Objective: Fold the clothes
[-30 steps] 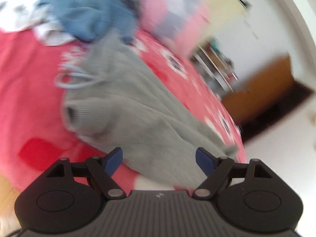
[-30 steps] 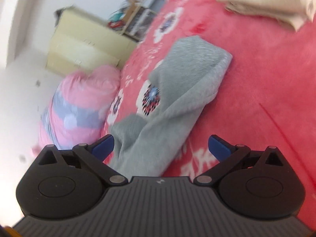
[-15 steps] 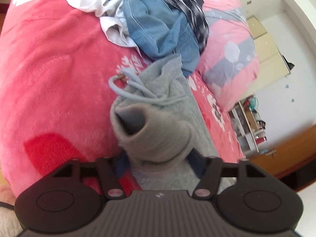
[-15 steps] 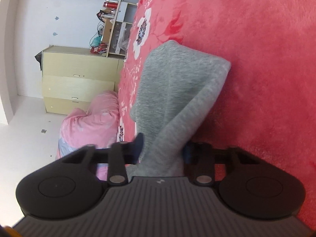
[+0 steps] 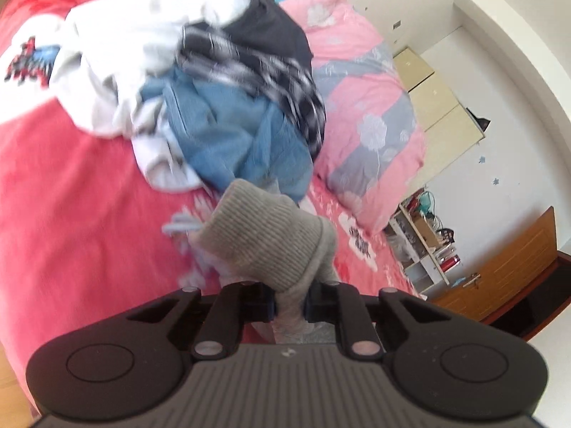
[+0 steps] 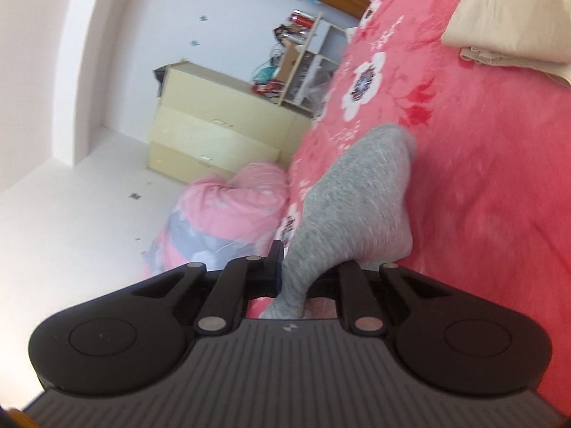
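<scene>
Folding is judged barely begun on the red flowered blanket (image 5: pixel 71 196), where one grey knit garment (image 5: pixel 264 239) is gripped at both ends and nothing is yet seen laid flat or doubled over. At the left end, its ribbed band is bunched up just ahead of the left gripper (image 5: pixel 289 308), whose jaws have just been closing and are now clamped on the grey cloth between them; a pale drawstring (image 5: pixel 182 226) is seen trailing to the left of the band, blurred. At the far side of the bed, an unsorted heap of clothes (image 5: pixel 200 82), white, blue and dark striped, is left untouched, with a pink and grey quilt (image 5: pixel 371 117) lying to its right. At the right end, the garment's other part is drawn up from the blanket toward the right gripper (image 6: pixel 294 285), whose jaws have likewise just been closing and are now pinched tight on the grey fabric (image 6: pixel 357 199); its far tip is seen resting on the blanket. To the far right, a cream folded item (image 6: pixel 514 14) is seen lying on the bed, seemingly finished work, though that cannot be confirmed. Most of the job is judged outstanding: the grey piece is still to be spread and folded, and the heap is still to be worked through.
</scene>
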The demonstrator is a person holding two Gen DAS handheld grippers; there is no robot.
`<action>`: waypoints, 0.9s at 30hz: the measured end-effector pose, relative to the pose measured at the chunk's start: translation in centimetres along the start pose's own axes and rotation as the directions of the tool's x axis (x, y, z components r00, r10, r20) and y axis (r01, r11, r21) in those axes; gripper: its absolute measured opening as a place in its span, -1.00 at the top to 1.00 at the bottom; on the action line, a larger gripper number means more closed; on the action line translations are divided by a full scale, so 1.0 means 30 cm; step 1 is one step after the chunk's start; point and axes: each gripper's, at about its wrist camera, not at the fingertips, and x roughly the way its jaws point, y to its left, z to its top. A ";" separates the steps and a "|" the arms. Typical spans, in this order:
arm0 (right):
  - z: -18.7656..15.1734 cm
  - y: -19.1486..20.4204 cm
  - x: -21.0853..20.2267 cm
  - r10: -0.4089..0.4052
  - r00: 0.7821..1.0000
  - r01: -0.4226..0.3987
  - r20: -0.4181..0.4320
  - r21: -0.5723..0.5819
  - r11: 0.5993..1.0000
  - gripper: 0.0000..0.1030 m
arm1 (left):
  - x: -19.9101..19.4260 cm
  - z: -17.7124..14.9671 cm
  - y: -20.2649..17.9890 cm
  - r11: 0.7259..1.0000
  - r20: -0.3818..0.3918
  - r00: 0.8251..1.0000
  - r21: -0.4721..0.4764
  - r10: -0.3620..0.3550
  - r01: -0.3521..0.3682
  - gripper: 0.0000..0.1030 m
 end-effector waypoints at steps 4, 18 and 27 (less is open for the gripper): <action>-0.173 -0.045 -0.140 -0.035 0.998 0.035 -0.046 0.001 0.999 0.82 | -0.006 0.018 0.079 1.000 -0.056 0.998 0.002 -0.015 0.015 0.72; -0.196 0.085 -0.431 -0.281 0.947 0.181 -0.157 -0.460 0.869 0.17 | -0.135 -0.032 0.183 0.989 -0.216 0.965 -0.010 -0.149 0.150 -0.59; -0.470 0.467 -0.057 -0.053 0.947 -0.241 -0.316 -0.813 0.530 -0.02 | -0.086 0.007 0.301 0.974 -0.157 0.983 -0.220 -0.093 0.057 -0.62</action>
